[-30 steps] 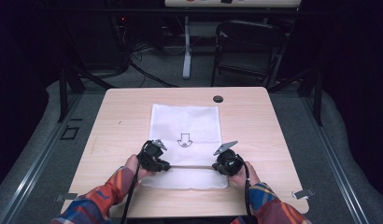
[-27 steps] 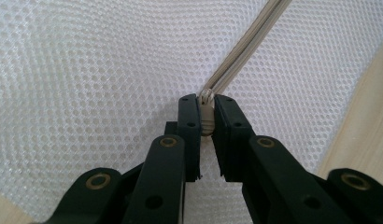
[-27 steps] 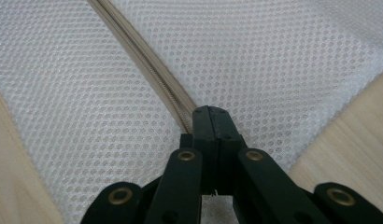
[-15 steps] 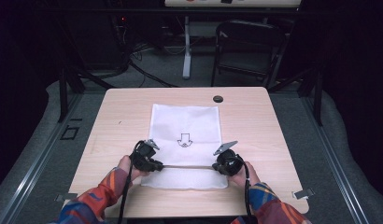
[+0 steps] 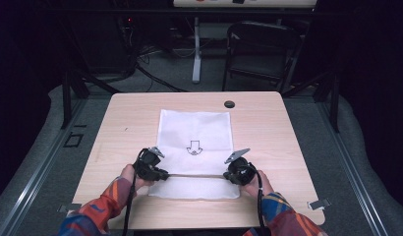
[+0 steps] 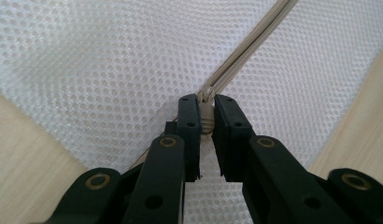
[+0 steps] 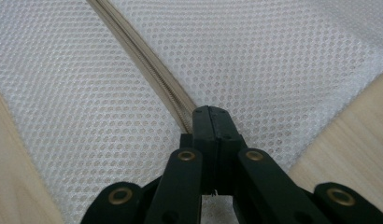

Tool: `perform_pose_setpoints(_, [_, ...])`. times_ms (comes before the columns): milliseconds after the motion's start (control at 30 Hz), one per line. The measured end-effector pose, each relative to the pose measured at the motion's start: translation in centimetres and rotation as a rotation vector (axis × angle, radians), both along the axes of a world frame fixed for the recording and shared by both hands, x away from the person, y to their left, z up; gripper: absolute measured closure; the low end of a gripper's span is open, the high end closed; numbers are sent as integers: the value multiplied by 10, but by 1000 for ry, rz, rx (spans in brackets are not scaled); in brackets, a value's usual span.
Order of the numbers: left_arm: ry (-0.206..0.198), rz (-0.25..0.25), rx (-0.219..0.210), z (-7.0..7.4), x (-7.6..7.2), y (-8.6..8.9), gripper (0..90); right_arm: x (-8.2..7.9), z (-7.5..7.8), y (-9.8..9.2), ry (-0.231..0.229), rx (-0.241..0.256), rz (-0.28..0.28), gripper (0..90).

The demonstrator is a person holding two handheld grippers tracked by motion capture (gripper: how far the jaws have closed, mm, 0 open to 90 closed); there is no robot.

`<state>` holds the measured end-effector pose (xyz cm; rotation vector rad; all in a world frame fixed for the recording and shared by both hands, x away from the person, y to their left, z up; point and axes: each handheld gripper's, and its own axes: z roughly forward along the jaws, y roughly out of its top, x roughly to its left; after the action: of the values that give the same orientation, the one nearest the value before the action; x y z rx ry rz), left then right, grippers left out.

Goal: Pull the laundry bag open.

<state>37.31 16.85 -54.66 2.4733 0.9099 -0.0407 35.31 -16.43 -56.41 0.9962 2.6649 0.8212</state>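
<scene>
Pinching zipper pull [image 6: 206, 116]: left tongs [image 6: 206, 122], left gripper view.

High view: fixed above near bench [image 5: 268, 118] edge, facing forward-down. Gripper views: each rides close over white mesh bag [image 6: 110, 60], along its own fingers [image 6: 188, 126]; all three share zipper [image 7: 147, 60].

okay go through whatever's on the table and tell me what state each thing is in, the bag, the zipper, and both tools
mesh bag: lying flat on the table.
zipper: closed along its visible length.
zipper pull: pinched between the left tool's jaws.
left tool: shut on the zipper pull.
right tool: shut on the zipper's other end.
</scene>
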Motion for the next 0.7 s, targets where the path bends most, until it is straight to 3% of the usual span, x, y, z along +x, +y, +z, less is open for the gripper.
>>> perform_pose_setpoints(700, [11, 51, -12, 3, -2, 22, 811, 0, 0, 1, 0, -3, 0, 900])
